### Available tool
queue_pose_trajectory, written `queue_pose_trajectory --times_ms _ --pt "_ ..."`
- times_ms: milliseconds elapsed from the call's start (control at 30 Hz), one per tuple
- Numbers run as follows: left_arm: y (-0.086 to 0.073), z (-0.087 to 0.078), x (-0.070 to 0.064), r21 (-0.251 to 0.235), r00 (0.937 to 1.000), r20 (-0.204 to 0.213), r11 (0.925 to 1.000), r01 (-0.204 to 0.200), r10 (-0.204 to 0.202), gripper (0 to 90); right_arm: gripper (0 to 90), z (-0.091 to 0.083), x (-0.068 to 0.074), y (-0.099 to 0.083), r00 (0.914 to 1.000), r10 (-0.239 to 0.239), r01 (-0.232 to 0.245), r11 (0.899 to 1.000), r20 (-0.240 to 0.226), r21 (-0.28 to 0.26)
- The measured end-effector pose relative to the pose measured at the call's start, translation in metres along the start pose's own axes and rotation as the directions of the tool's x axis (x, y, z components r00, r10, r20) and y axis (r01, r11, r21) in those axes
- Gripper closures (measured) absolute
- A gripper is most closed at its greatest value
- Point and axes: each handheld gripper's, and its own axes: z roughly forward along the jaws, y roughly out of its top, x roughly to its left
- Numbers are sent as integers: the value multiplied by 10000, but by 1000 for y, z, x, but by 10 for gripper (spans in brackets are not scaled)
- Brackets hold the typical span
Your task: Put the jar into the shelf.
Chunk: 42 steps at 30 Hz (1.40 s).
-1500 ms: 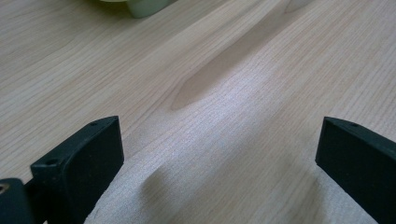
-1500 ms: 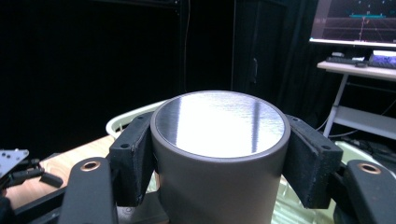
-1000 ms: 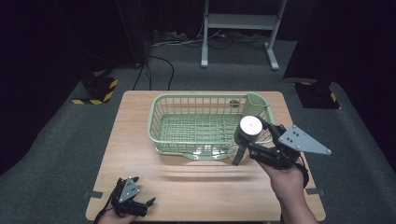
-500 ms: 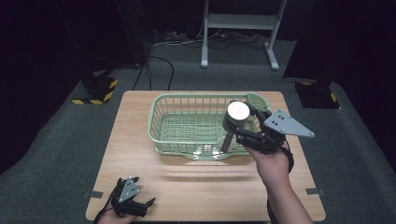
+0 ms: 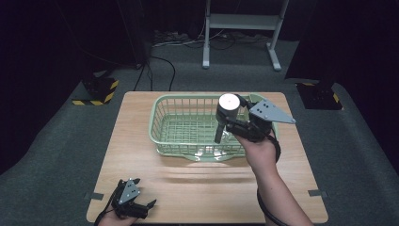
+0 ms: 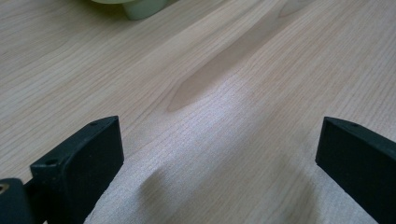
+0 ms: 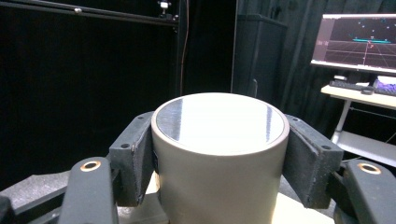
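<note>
Carried forward from the tabletop's right edge, the cup [image 5: 229,114], pinched by the right gripper [image 5: 234,123], now hangs over the basket [image 5: 162,134]'s right side; lower it gently, left gripper [image 5: 141,207] idle, spread.

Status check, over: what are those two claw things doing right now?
Right gripper shut on cup, held over basket. Left gripper open, low at table near edge. Nothing in the way.
</note>
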Motion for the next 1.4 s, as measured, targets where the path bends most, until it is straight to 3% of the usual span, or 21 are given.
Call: queue_pose_trajectory --times_ms 200,900,1100,1400 --pt "0 0 1 -19 10000 30 10000 16 -16 14 333 23 -5 -6 9999 -81 79 9998 80 206" --pt "1 -2 2 -43 9999 123 10000 86 -85 14 333 85 -15 -40 9989 429 -449 9912 187 1244" --pt "1 -2 2 -61 9997 155 9998 167 -166 15 333 97 -15 -50 9985 549 -555 9821 84 1801" --pt "1 -2 2 -94 9997 145 9998 189 -187 15 333 112 -15 -60 9975 700 -681 9573 35 2809"
